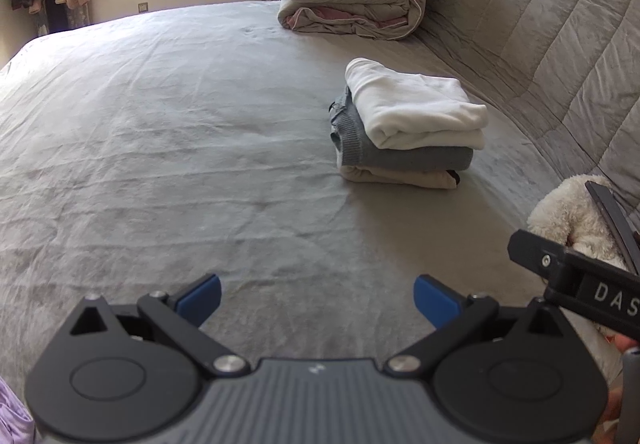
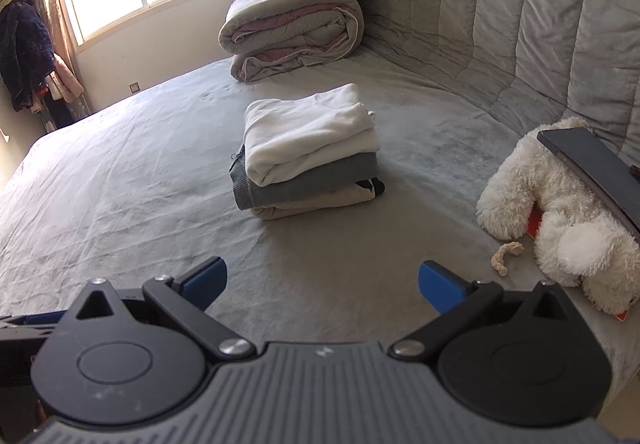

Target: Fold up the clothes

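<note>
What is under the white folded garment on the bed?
Under the white garment lies a folded grey knit, then a beige piece on the bed sheet. Something black pokes out; the rest is covered.

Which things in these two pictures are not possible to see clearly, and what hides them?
- Beige garment, both views: bottom of the stack; the grey garment and white garment cover it, so its type is unknown.
- Plush toy, right wrist view: a dark flat object lies across it; in the left wrist view the right gripper blocks most of it.
- Purple cloth, left wrist view: cut off by the lower left edge.
- Hanging clothes: too small and dark to identify.
</note>
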Demonstrator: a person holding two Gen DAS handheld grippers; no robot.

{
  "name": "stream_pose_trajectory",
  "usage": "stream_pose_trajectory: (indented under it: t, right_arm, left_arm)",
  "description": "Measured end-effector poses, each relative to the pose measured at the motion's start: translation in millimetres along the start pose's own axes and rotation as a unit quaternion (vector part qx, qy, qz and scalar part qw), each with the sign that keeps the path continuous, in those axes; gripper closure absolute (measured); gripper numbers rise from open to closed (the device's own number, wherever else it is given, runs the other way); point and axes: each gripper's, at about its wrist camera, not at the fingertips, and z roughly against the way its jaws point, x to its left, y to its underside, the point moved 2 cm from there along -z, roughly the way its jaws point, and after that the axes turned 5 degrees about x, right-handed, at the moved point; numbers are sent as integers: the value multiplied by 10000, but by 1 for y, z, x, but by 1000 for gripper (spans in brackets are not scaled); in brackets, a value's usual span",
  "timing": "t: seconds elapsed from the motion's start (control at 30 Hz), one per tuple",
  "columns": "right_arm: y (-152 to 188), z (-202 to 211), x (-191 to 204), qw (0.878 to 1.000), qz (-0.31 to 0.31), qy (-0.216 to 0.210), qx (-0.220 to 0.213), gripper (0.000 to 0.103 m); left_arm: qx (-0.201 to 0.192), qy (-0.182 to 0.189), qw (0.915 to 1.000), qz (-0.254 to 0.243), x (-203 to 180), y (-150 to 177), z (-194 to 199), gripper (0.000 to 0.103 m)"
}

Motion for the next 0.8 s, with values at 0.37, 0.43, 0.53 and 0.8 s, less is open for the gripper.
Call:
stream_pose_trajectory:
  t: [0.37,0.43,0.53,0.8]
  right_arm:
    - [20,-4,0,9998,90,167,-12,0]
    - [21,-3,-1,9998,93,187,-25,0]
    - [23,-4,-2,9997,112,222,-38,0]
    - [27,-5,-1,9997,131,229,-11,0]
  left_arm:
    - [-64,-140,9998,-94,-1,24,-4,1]
    - [-65,-167,9998,-103,-1,25,-4,1]
    - [-74,-165,9998,-104,-2,25,-4,1]
    - [-68,-185,9996,-181,-4,27,-5,1]
